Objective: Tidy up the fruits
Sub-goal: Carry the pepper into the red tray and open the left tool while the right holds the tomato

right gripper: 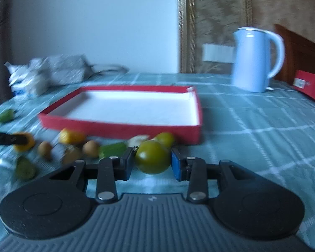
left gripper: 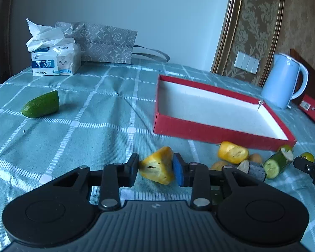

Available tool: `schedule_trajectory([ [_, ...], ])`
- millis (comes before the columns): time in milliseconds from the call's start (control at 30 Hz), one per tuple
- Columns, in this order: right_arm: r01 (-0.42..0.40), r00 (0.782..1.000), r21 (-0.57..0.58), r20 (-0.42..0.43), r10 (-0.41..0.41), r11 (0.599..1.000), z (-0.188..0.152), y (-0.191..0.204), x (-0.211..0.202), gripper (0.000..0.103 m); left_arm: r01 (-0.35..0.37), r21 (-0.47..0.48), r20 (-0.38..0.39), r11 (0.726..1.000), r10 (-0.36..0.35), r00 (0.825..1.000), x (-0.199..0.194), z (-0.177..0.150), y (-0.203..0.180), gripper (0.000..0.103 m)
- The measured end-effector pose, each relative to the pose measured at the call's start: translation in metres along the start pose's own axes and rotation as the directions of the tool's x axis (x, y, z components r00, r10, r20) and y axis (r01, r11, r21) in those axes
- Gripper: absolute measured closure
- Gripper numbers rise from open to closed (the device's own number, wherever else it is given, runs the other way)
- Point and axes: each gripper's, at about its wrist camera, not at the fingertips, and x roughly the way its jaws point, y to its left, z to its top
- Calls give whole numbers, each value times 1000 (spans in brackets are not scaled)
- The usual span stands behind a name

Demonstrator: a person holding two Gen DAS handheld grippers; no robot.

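Fruit pieces are being picked up: the left gripper [left gripper: 155, 169] pinches a yellow chunk [left gripper: 157, 166] and the right gripper [right gripper: 152, 157] pinches a green ball fruit [right gripper: 152, 157], both low over the bench [left gripper: 94, 109], so next comes lifting them into the empty red box [right gripper: 119, 126].
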Motion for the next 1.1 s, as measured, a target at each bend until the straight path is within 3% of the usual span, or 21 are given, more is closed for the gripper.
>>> schedule_trajectory([
  [167, 17, 1000, 78, 0, -17, 997, 1, -14, 4, 68, -18, 10, 0, 1000, 18, 1000, -2, 7, -4, 72],
  [367, 47, 998, 125, -57, -40, 991, 1, -22, 15, 68, -13, 56, 26, 998, 11, 1000, -1, 23, -21, 74],
  [467, 55, 997, 124, -67, -47, 991, 0, -22, 16, 68, -22, 83, 19, 996, 20, 1000, 2, 24, -23, 75],
  [867, 58, 997, 99, -65, -52, 993, 0, -17, 15, 68, -4, 30, 8, 1000, 4, 1000, 3, 15, -11, 74],
  [967, 58, 996, 93, -66, -52, 994, 1, -16, 15, 68, 35, 17, -18, 999, -34, 999, 6, 14, -10, 74],
  [1100, 60, 997, 85, -63, -55, 995, 1, -15, 14, 68, 10, 14, 5, 1000, -10, 1000, 5, 10, -14, 74],
])
